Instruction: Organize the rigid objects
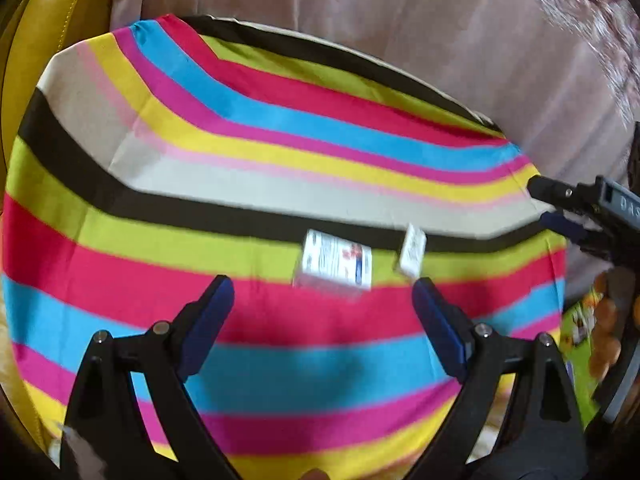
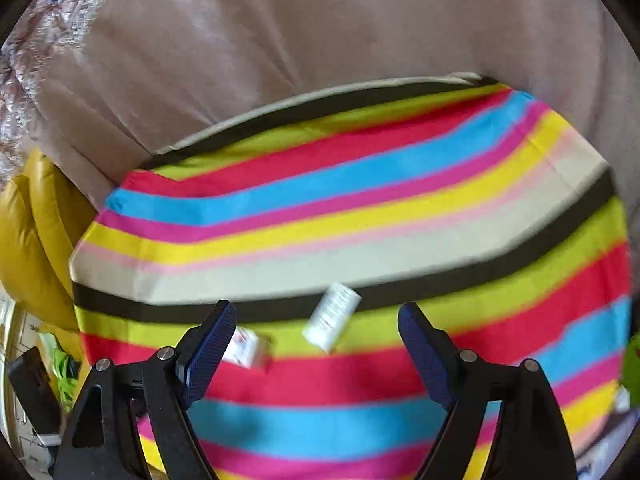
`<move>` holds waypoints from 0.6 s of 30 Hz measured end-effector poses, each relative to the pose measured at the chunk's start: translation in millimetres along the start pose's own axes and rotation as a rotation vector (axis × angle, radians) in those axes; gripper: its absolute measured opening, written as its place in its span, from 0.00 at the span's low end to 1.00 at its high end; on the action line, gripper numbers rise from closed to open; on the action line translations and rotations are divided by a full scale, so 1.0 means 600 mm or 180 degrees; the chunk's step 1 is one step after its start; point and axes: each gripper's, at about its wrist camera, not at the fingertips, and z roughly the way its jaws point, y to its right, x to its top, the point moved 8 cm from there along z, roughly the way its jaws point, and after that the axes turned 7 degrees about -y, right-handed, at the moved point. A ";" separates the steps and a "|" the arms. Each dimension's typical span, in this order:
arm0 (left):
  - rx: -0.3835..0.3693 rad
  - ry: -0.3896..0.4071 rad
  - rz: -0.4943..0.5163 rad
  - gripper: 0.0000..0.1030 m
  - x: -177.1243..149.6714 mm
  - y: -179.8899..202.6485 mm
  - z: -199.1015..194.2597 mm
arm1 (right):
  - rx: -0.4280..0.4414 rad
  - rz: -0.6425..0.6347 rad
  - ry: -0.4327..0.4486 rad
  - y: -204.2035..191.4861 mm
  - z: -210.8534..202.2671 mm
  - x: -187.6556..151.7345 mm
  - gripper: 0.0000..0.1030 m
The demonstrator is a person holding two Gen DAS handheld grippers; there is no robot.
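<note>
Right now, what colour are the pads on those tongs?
Dark blue pads on black arms, clearest in the right wrist view.

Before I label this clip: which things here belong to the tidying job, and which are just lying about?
For the job:
larger white box
smaller white box
left gripper, open
right gripper, open

Just around:
striped cloth
yellow chair
beige curtain

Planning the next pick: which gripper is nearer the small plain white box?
Right, seemingly. The small white box lies just ahead of the open right gripper; the left gripper faces the printed box instead.
</note>
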 end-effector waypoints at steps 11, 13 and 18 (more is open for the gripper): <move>0.0127 -0.0323 0.0238 0.89 -0.057 0.028 0.102 | -0.0240 0.0050 -0.0269 0.061 0.087 -0.134 0.82; 0.0248 -0.0367 0.0310 0.89 -0.045 0.035 0.106 | -0.0250 0.0051 -0.0391 0.065 0.104 -0.149 0.82; 0.0464 -0.0588 0.0527 0.91 -0.025 0.044 0.145 | -0.0458 -0.0087 -0.0382 0.066 0.119 -0.163 0.82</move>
